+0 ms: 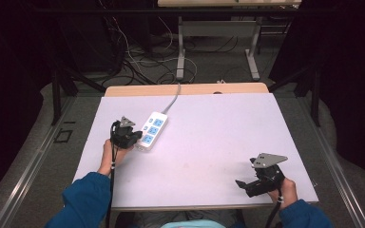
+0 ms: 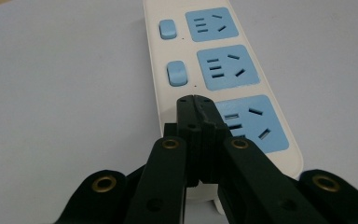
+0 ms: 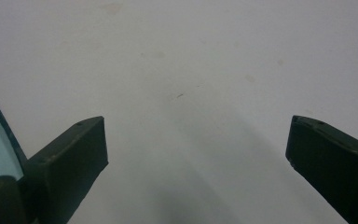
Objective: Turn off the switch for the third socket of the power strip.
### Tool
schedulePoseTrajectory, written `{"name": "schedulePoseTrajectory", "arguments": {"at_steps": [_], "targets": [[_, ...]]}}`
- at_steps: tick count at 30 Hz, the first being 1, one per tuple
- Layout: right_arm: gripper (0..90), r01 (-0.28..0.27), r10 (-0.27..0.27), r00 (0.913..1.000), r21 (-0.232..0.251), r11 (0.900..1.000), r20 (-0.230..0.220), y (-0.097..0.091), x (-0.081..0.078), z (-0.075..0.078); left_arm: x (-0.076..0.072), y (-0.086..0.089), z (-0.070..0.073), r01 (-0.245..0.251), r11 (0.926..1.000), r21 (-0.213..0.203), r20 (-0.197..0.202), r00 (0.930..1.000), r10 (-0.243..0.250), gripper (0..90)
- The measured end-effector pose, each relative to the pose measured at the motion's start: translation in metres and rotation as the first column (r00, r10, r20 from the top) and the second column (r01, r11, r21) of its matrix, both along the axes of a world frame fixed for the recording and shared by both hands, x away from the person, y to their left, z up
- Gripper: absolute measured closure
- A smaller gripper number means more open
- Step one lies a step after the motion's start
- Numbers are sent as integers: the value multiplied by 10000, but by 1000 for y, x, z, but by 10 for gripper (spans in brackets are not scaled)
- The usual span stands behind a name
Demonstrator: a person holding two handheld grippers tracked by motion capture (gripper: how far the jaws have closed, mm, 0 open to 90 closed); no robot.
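Left claw [image 2: 195,99] closed, empty, over power strip [image 2: 223,79]; right claw [image 3: 196,140] wide open, empty.

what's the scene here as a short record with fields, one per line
surface: white table top
main object: white power strip with three blue sockets and blue switches, grey cable running off the far edge
left tongs: shut, tips over the strip beside the nearest socket, where that socket's switch would sit; contact cannot be told
right tongs: open, nothing between them, over bare table near the right front corner
visible switches: two, beside the middle and far sockets
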State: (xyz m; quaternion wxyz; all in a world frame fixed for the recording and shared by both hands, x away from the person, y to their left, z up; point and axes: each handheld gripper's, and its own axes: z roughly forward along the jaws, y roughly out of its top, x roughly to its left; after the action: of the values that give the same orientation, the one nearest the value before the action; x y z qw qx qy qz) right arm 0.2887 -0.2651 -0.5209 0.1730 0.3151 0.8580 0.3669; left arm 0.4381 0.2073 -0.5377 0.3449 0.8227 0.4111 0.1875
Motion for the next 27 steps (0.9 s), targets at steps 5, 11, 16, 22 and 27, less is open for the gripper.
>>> {"name": "schedulePoseTrajectory", "arguments": {"at_steps": [5,11,16,22,27], "targets": [[47,-22,22,10000,-7,10000,35,0,0,0,0,0,1,38,10000,25,-64,10000,-38,900],[47,-42,42,10000,-73,10000,-27,-1,0,1,0,0,0,6,10000,-46,-45,10000,-7,900],[47,-30,30,10000,-14,10000,42,0,0,0,0,0,0,5,10000,-66,-14,10000,-5,900],[47,-44,44,10000,0,10000,52,0,0,0,0,0,-1,-36,9999,-133,60,10000,37,900],[47,-68,68,10000,-28,10000,36,-1,0,0,0,1,0,-2,9999,-118,3,10000,2,900]]}}
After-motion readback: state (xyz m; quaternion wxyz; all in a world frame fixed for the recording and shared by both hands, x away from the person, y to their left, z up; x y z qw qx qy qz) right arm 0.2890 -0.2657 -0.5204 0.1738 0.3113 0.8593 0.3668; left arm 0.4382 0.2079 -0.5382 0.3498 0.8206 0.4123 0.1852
